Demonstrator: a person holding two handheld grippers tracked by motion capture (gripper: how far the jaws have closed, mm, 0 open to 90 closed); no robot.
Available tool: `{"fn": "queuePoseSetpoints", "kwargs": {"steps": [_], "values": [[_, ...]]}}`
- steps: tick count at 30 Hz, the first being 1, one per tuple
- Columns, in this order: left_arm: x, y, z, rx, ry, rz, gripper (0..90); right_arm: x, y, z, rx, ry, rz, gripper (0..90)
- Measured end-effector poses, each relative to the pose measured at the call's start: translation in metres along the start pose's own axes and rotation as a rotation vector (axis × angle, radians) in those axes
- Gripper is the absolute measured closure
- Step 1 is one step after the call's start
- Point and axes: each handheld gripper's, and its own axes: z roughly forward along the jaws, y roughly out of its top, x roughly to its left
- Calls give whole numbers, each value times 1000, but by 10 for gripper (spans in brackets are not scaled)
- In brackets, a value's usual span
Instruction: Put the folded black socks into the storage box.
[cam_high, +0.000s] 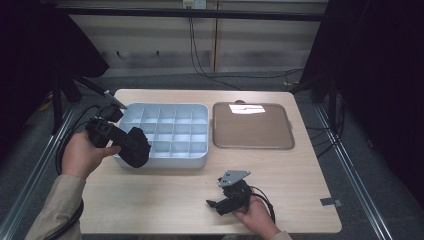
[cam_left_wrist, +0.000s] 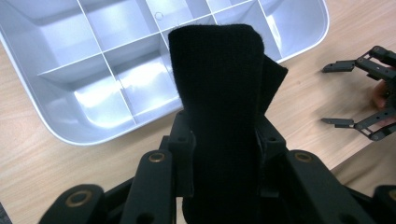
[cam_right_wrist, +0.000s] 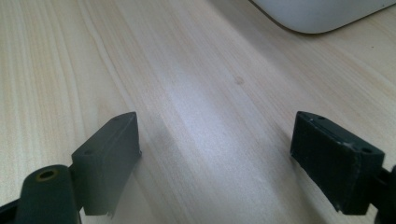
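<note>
Now left gripper (cam_left_wrist: 224, 154) clamps black folded cloth (cam_left_wrist: 219, 93), long axis w/ jaws, over tray (cam_left_wrist: 70, 126); right gripper (cam_right_wrist: 215, 154) wide, empty.

Setting. A light wooden table (cam_high: 165, 210) with rounded corners stands on a grey floor (cam_high: 360, 165). Behind the table, a pale panelled wall (cam_high: 250, 45) runs across the back, topped by a dark horizontal bar (cam_high: 200, 12); black cables (cam_high: 200, 60) hang down the wall and trail over the floor toward the table's far right corner. Dark drapes (cam_high: 385, 75) flank the table on both sides. Metal rails (cam_high: 350, 170) run along the floor beside the table's left and right edges.
</note>
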Motion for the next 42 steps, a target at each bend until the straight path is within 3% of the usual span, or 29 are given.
{"fn": "queuePoseSetpoints", "kwargs": {"steps": [18,22,42], "values": [[22,13,4,-3,25,-52,671,0,0,0,0,1,1,152],[29,14,4,-19,-8,-73,671,0,0,0,-1,-2,2,152],[51,20,13,-30,73,-100,671,0,0,0,-3,-5,-1,152]]}}
